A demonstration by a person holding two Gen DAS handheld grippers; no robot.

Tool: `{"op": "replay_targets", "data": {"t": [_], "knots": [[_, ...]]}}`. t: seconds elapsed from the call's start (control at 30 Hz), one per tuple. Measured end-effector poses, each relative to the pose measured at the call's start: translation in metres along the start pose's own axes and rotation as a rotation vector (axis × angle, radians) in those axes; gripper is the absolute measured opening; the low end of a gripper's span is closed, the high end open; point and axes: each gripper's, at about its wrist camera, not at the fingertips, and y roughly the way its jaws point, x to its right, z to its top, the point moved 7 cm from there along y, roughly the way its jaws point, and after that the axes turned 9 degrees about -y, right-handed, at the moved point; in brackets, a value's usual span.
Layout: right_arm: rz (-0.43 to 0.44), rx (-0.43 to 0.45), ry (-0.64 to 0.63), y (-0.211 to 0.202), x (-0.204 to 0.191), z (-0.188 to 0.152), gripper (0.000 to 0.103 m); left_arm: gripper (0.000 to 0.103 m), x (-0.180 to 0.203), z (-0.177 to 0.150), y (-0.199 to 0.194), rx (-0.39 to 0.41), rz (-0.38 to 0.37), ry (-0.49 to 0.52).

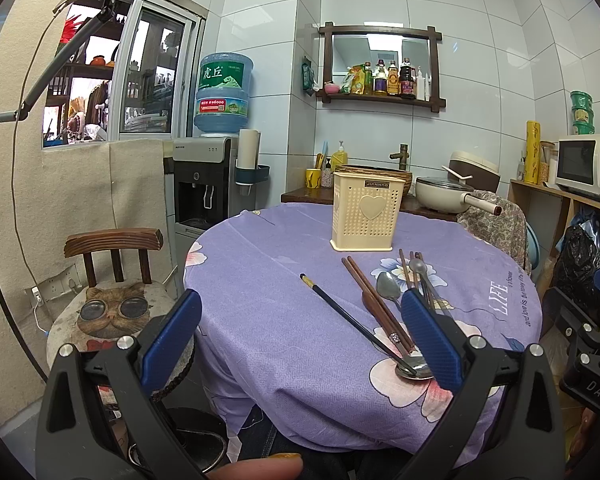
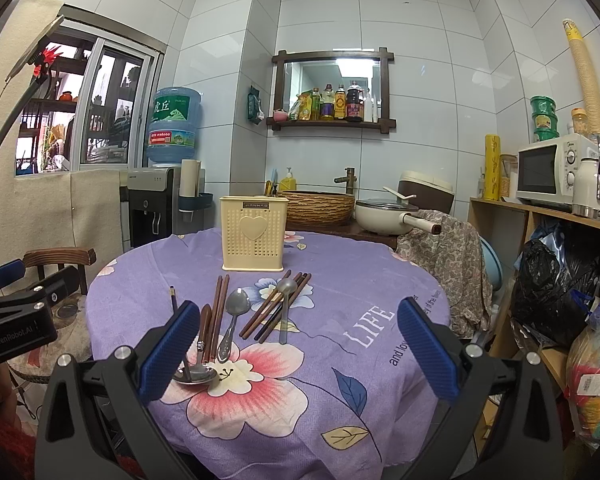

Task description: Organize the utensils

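A cream perforated utensil holder [image 1: 365,211] [image 2: 254,233] with a heart stands at the far side of the round table. In front of it lie brown chopsticks [image 1: 376,302] [image 2: 219,312], a black chopstick [image 1: 352,320], several metal spoons [image 1: 389,288] [image 2: 233,320] and a second bunch of chopsticks [image 2: 276,310]. One spoon bowl [image 1: 414,370] [image 2: 195,374] lies nearest the front edge. My left gripper [image 1: 306,340] is open and empty, held before the table's left edge. My right gripper [image 2: 298,344] is open and empty, above the near table.
The table [image 1: 260,320] [image 2: 340,360] has a purple flowered cloth. A wooden chair [image 1: 116,300] with a cat cushion stands at its left. A water dispenser [image 1: 208,184], a sink counter with a pan [image 2: 384,214], and a shelf with a microwave [image 2: 556,174] lie behind and right.
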Motion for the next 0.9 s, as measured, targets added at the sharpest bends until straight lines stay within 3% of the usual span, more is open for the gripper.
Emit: {"op": "replay_targets", "data": {"t": [0.63, 0.9], "knots": [[0.005, -0.013, 0.004, 0.002, -0.003, -0.002, 0.097, 0.098, -0.008, -0.012, 0.01, -0.022, 0.0, 0.0], [0.039, -0.13, 0.018, 0.037, -0.006, -0.025, 0.097, 0.098, -0.012, -0.02, 0.037, -0.122, 0.017, -0.002]]}}
